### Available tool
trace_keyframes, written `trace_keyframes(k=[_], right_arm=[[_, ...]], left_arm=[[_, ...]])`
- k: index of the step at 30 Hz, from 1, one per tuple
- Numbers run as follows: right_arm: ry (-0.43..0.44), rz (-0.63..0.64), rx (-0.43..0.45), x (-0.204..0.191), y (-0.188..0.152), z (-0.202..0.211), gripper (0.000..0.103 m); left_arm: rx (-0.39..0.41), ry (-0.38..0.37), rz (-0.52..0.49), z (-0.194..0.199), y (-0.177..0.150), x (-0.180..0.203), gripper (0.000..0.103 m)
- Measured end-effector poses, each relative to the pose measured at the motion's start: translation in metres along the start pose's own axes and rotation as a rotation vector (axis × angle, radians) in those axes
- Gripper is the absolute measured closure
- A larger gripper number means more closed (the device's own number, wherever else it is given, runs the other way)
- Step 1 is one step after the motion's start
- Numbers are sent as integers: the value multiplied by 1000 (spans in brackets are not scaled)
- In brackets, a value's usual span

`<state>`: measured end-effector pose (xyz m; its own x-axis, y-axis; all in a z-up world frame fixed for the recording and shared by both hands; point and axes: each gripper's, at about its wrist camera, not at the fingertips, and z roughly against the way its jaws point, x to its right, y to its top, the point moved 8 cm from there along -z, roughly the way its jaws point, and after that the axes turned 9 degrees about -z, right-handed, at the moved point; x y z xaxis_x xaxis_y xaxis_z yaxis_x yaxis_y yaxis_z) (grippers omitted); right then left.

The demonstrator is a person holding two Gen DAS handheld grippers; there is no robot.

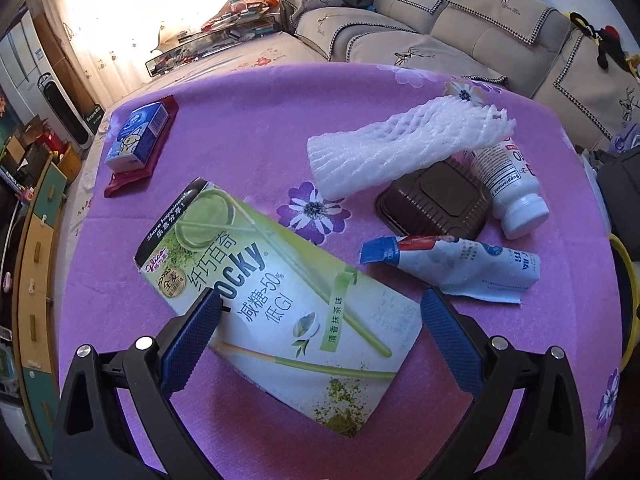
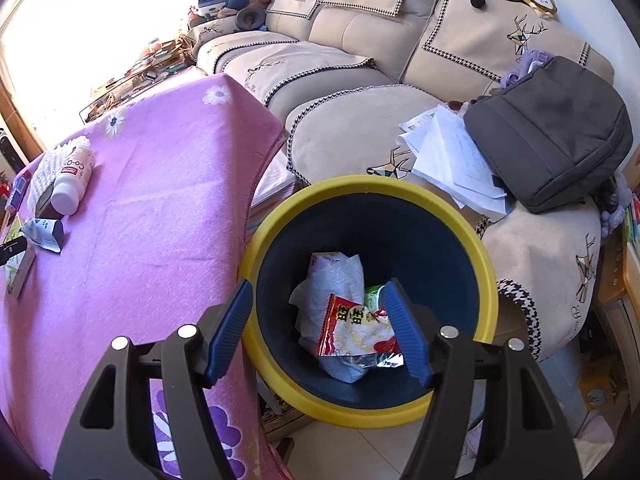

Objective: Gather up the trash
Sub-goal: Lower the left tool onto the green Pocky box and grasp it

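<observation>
A green and white Pocky box [image 1: 276, 308] lies flat on the purple floral tablecloth [image 1: 248, 128]. My left gripper [image 1: 320, 304] hovers open just above it, blue fingers [image 1: 192, 336] spread to either side of the box, pads apart from it. Beyond lie a white foam net [image 1: 404, 144], a brown plastic tray [image 1: 436, 196], a white supplement bottle [image 1: 508, 184] and a torn blue-white sachet [image 1: 460, 264]. My right gripper [image 2: 320, 304] hangs open and empty over the yellow-rimmed dark bin [image 2: 492, 280], which holds a red snack wrapper [image 2: 356, 332] and crumpled white paper [image 2: 332, 280].
A blue tissue pack [image 1: 136, 136] rests on a dark red wrapper [image 1: 132, 176] at the table's far left. A beige sofa [image 2: 348, 72] stands behind the table and bin, carrying a grey bag [image 2: 552, 136] and loose papers [image 2: 452, 152]. Shelving lines the left wall [image 1: 36, 248].
</observation>
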<state>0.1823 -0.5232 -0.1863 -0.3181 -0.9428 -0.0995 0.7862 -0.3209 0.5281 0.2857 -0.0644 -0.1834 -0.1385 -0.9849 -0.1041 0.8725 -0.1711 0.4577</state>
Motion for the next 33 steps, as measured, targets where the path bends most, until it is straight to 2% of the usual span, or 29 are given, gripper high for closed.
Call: trace_keyframes(k=[3, 6, 8, 12, 15, 19, 20, 25, 27, 30, 33], right_arm=[[8, 4, 1, -1, -3, 3, 38], [13, 15, 0, -4, -4, 5, 38], [13, 27, 1, -8, -4, 6, 38], [23, 38, 3, -19, -1, 6, 38], [40, 47, 3, -29, -1, 8, 38], [48, 66, 3, -38, -4, 13, 38], [48, 67, 3, -39, -4, 13, 38], [54, 64, 0, -39, -2, 11, 38], [61, 66, -4, -41, -2, 10, 38], [84, 72, -9, -45, -4, 10, 38], [93, 84, -12, -49, -8, 11, 38]], left_arm=[[-23, -24, -34, 4, -14, -10, 4], [-71, -90, -64, 11, -41, -26, 4], [-73, -124, -37, 19, -52, -40, 5], [3, -151, 75, 34, -40, -57, 5], [22, -189, 133, 27, -21, -42, 5], [-16, -137, 114, 3, -6, -14, 5], [-18, -97, 101, 0, -3, -11, 5], [-48, 12, 78, -10, -1, -13, 5], [-58, 28, 63, -10, -5, -17, 5], [-77, 21, 35, -6, -17, -25, 5], [-110, -45, 22, 4, -38, -36, 5]])
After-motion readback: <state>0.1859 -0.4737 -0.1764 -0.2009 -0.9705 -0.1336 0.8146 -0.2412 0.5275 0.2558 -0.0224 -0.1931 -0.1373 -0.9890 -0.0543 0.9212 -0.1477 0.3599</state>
